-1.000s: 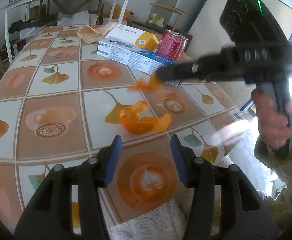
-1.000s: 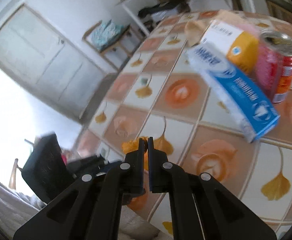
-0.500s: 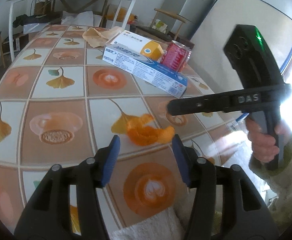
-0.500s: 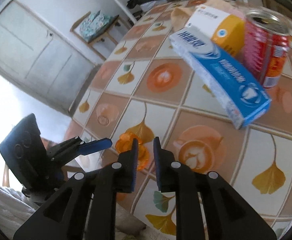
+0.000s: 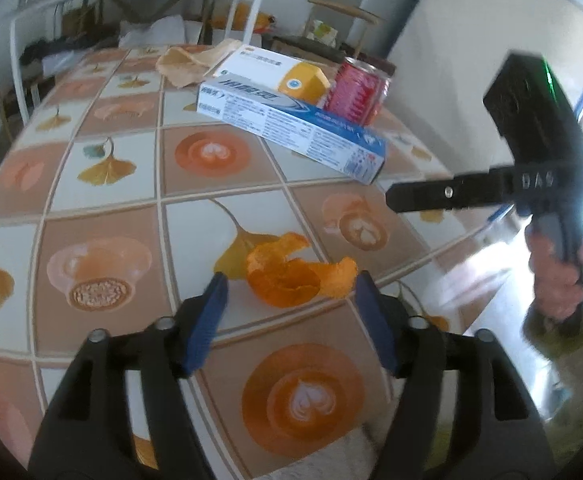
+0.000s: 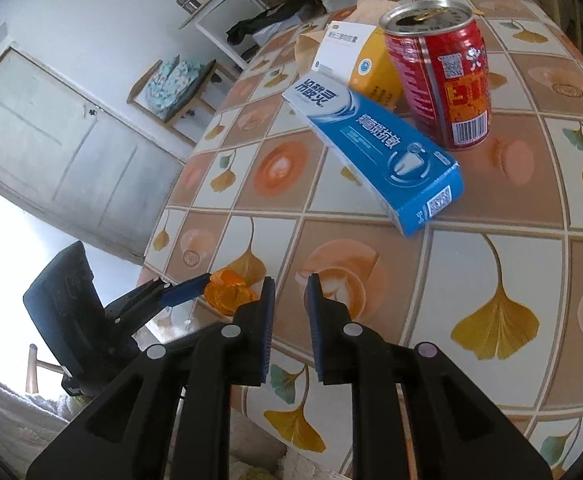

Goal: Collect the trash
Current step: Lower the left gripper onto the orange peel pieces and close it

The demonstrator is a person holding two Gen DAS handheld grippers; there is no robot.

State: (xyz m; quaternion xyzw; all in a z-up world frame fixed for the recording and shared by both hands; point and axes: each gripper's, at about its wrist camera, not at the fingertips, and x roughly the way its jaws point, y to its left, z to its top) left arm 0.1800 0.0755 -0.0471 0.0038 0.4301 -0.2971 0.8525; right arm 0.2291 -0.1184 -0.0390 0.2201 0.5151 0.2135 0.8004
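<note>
Down at the near edge of the table (image 5: 103, 200), the orange peel (image 5: 291, 276) lies on the patterned cloth, just ahead of the left gripper (image 5: 289, 312), whose jaws are opening with blue pads either side of the peel and clear of it. Off to the side, the right gripper (image 6: 289, 320) hovers over the cloth with its jaws a narrow gap apart and nothing between them, the peel (image 6: 227, 292) just beside its left finger. Farther back a blue box (image 6: 375, 152) lies beside a red can (image 6: 443, 80) and a white-and-yellow box (image 5: 271, 72).
</note>
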